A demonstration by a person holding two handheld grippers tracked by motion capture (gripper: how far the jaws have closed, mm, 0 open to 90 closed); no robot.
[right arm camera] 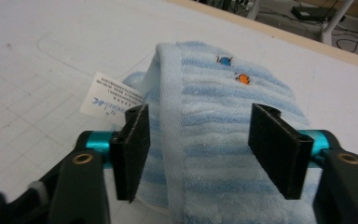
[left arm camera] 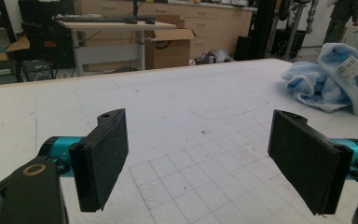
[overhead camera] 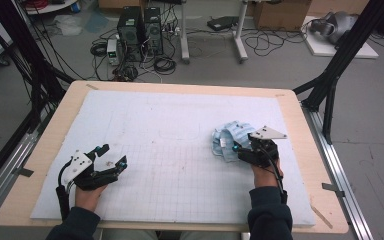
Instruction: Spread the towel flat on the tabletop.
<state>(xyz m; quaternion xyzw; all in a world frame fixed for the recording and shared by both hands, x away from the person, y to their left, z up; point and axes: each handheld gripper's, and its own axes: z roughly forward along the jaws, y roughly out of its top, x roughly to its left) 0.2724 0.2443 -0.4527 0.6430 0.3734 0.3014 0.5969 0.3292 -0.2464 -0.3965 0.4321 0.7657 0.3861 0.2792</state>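
High view shows a person at a wooden table (overhead camera: 45, 145) covered by a white foam mat (overhead camera: 180, 150) scored with a faint grid. A crumpled blue cloth (overhead camera: 226, 141) lies on the right half of the mat, well apart from the left gripper (overhead camera: 111, 156) and right against the right gripper (overhead camera: 236, 148).

Right gripper view puts the cloth (right arm camera: 214, 140) between the two black pads (right arm camera: 135, 149). The jaws stand at a middling width, one either side of a raised fold, and neither pad seems to be pressing on the fabric yet. So the step in hand looks like taking hold of the cloth. The next move likely calls for closing on that thick hem ridge rather than on a loose layer, then lifting without dragging the pile.

Left gripper view shows its own jaws wide apart with nothing between them, low over bare mat, the cloth (left arm camera: 326, 84) far off to the right.

The cloth is soft terry, striped pale and deeper blue, with two small stitched marks (right arm camera: 233, 69), one blue and one orange, and a white paper tag (right arm camera: 112, 95). It is limp and bunched, so it will sag when raised.
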